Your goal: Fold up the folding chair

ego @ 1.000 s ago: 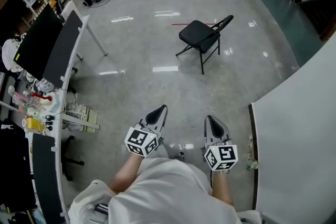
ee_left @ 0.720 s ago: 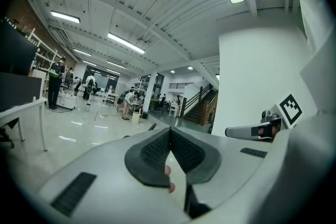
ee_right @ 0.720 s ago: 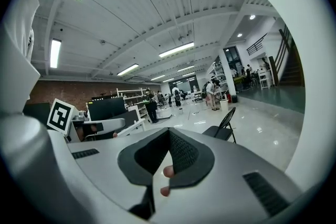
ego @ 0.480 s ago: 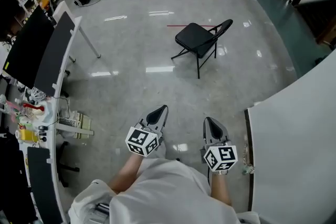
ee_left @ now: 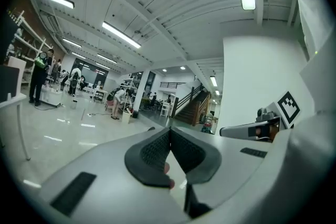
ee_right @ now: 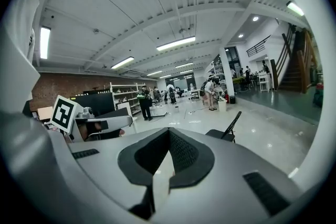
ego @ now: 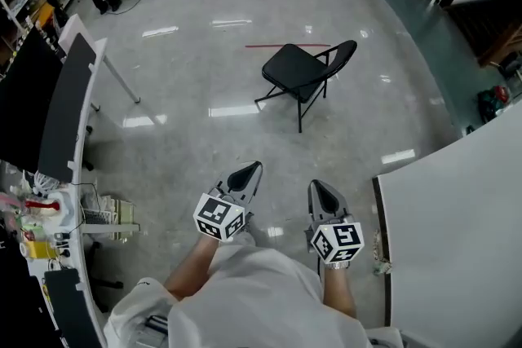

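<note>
One wide, glossy grey floor (ego: 188, 134) fills most of the head view, with what looks like a big white panel (ego: 457, 240) along its right side. Out on that floor the black folding chair (ego: 298, 71) stands unfolded on its legs, well apart from the person (ego: 253, 297). Nearest the camera, the left tool (ego: 251, 168) and the right tool (ego: 316, 187) are held side by side, each with its jaws pressed together on nothing.

Bright ceiling strip lights (ee_right: 176, 43) glare off the floor (ego: 212, 94); fisheye-warped edges.
</note>
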The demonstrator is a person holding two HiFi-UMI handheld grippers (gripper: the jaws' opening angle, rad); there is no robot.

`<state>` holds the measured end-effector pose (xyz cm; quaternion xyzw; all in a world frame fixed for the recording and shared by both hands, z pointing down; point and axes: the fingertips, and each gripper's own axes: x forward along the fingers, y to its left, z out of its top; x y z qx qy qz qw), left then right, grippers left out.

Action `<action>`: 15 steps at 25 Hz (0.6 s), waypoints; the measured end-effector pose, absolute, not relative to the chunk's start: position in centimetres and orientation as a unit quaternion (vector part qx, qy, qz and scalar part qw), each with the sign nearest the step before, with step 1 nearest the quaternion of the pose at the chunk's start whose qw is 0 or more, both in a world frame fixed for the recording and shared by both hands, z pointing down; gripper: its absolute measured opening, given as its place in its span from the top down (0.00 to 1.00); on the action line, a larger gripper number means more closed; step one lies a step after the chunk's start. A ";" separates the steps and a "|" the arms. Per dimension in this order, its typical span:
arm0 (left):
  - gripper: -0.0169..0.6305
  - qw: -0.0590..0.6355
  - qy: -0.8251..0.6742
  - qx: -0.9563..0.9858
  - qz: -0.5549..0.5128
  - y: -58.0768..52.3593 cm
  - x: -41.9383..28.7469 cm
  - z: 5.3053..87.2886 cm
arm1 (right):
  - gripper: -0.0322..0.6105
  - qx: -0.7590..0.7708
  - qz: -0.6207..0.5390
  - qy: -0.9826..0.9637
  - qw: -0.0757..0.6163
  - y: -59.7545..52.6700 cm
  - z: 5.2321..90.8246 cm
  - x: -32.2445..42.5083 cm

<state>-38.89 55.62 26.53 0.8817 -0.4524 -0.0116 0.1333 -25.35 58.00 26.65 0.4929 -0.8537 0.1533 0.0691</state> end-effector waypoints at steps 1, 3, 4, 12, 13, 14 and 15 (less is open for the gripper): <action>0.96 0.135 -0.451 0.882 -0.014 54.9 -39.4 26.5 | 0.94 0.493 0.153 -0.853 0.070 57.4 26.7 -25.9; 0.96 0.136 -0.449 0.883 -0.015 53.7 -40.5 26.7 | 0.94 0.500 0.148 -0.850 0.072 56.2 26.7 -27.0; 0.96 0.136 -0.450 0.882 -0.014 53.0 -41.1 26.8 | 0.94 0.504 0.144 -0.848 0.074 55.5 26.7 -27.5; 0.96 0.143 -0.461 0.876 -0.014 49.6 -45.5 27.5 | 0.94 0.525 0.141 -0.835 0.088 52.5 27.3 -30.4; 0.96 0.143 -0.462 0.875 -0.013 49.2 -45.7 27.5 | 0.94 0.530 0.143 -0.831 0.087 52.1 27.3 -30.2; 0.96 0.143 -0.464 0.874 -0.013 48.8 -45.9 27.6 | 0.94 0.534 0.146 -0.828 0.087 51.7 27.4 -30.1; 0.96 0.145 -0.465 0.873 -0.013 48.4 -46.0 27.6 | 0.94 0.535 0.149 -0.827 0.087 51.3 27.4 -30.1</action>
